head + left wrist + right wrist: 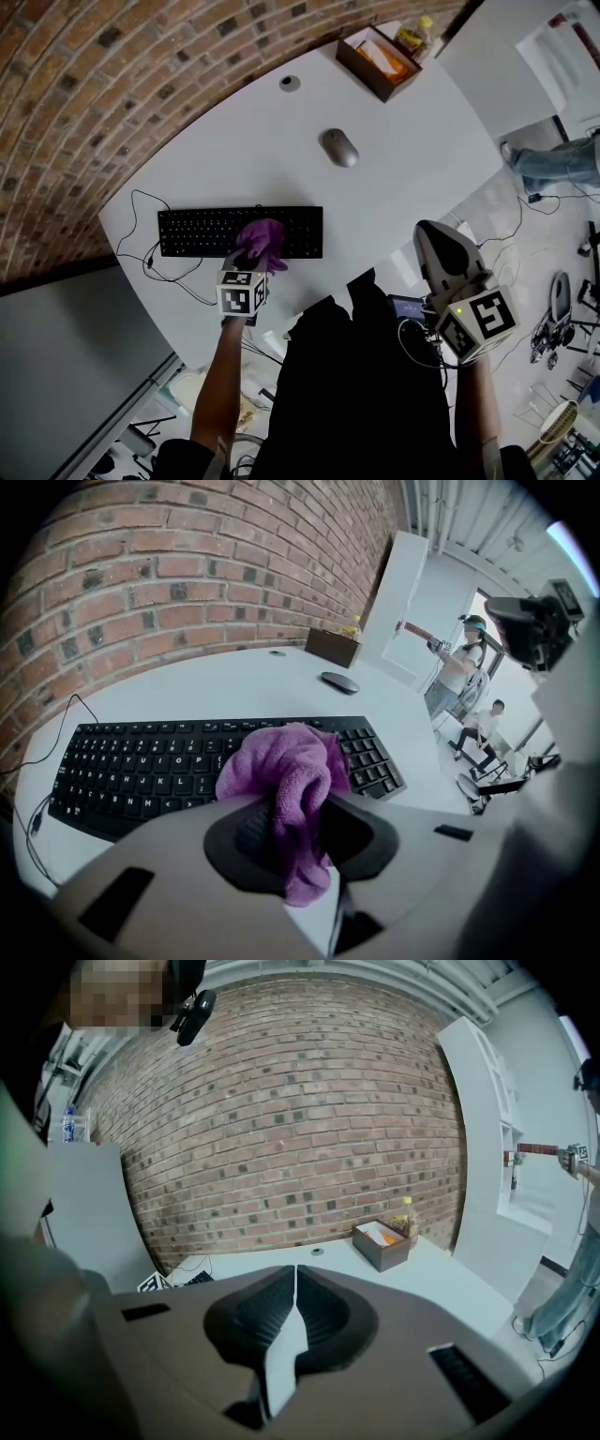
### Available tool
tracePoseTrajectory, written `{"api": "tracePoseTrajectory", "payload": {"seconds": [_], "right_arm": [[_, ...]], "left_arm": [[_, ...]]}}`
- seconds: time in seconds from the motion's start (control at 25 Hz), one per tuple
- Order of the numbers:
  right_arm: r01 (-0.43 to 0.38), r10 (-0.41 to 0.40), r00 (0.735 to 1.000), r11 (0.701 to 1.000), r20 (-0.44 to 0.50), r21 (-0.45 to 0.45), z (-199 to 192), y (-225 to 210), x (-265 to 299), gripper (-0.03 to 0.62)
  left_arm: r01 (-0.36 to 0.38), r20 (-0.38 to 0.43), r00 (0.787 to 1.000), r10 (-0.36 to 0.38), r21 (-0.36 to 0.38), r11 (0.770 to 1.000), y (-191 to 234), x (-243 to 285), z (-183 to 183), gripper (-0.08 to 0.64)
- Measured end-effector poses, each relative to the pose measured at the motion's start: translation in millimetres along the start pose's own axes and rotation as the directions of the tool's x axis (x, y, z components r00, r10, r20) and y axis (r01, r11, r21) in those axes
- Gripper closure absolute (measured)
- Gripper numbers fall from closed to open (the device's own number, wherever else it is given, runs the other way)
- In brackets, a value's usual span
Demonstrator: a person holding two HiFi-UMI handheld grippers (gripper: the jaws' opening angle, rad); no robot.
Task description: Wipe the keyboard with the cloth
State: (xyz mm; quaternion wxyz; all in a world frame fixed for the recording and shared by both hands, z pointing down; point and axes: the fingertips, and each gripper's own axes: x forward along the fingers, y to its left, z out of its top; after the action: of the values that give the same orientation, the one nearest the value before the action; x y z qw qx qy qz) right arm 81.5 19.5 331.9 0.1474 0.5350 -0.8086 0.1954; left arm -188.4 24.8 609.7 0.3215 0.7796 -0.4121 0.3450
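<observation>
1. The white round-edged table (394, 178) stands against a brick wall. Your dark-clothed torso covers part of its near edge.
2. The black full-size keyboard (202, 232) lies flat near the table's front left, with its thin black cable looped off the left end. In the left gripper view you can read white letter legends such as J, K and L. Any brand mark is too small to read.
3. Your left arm reaches forward. The left gripper (298, 803) points steeply down at the keyboard's front edge, right of centre, with its jaws clenched on the cloth.
4. You hold the right gripper (292, 1274) off the table's near right edge, well apart from the keyboard and tilted slightly down. Its jaws are pressed together with nothing between them.
5. The purple microfibre cloth (262, 240) bunches over the keys just left of the number pad and hides them. You cannot tell how firmly it presses on them.
6. The brown open box (380, 61) sits at the far edge. The writing on its contents cannot be made out.
7. The grey oval mouse (339, 147) lies mid-table.
</observation>
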Motion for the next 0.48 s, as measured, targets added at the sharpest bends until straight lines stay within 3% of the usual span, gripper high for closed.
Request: {"api": "tracePoseTrajectory", "payload": {"seconds": [0.48], "right_arm": [[0.039,-0.039,0.999,0.999,-0.002,0.019,-3,-34,-14,0.572]], "left_arm": [[0.002,0.009,1.000,-0.002,-0.020,1.000,-20,17,26,0.462]]}}
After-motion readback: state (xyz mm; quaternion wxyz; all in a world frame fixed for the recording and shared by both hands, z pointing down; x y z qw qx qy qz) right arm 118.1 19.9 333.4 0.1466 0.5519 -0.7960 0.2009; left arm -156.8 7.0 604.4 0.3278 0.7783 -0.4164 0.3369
